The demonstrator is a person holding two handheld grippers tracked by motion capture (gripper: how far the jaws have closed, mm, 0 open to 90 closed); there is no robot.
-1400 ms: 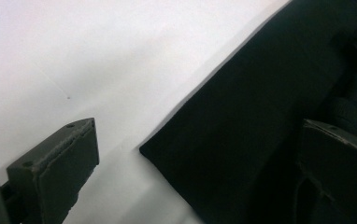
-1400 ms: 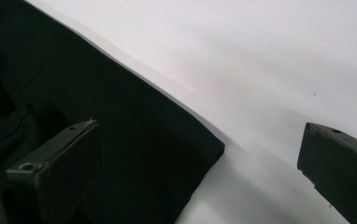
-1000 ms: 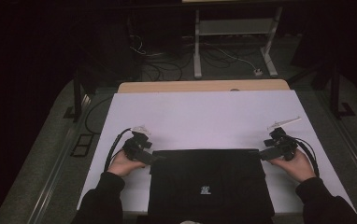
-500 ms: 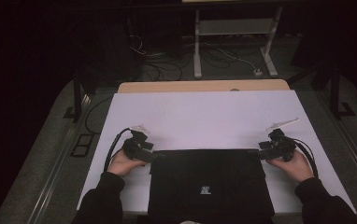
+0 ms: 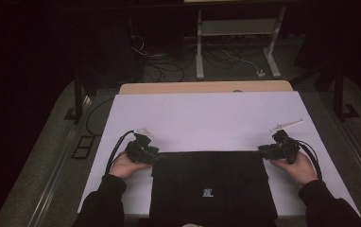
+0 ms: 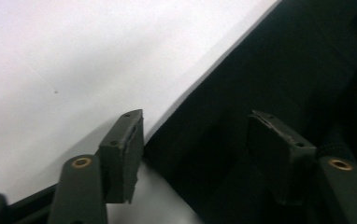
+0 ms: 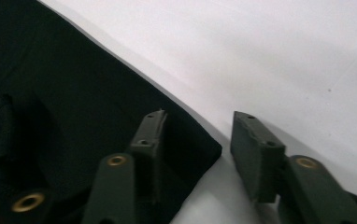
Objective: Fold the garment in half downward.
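A black folded cloth (image 5: 211, 189) with a small white logo lies on the white table (image 5: 207, 118) at the near edge. My left gripper (image 5: 157, 156) lies level at the cloth's far left corner. In the left gripper view the jaws (image 6: 195, 126) have just been closing and still stand apart, with the cloth's edge (image 6: 260, 70) running between them. My right gripper (image 5: 261, 152) lies at the far right corner. Its jaws (image 7: 197, 121) have also just been closing and a gap remains, with the cloth's corner (image 7: 50, 84) between the pads.
A wooden board edge (image 5: 207, 87) borders the table's far side. Beyond it on the dark floor stand a metal frame (image 5: 237, 42) and loose cables (image 5: 169, 61). A black cable loops from each gripper across the white surface (image 6: 50, 46).
Both hands stay at the cloth's far corners and the cloth lies as before. The high view is too small to show the jaws narrowing.
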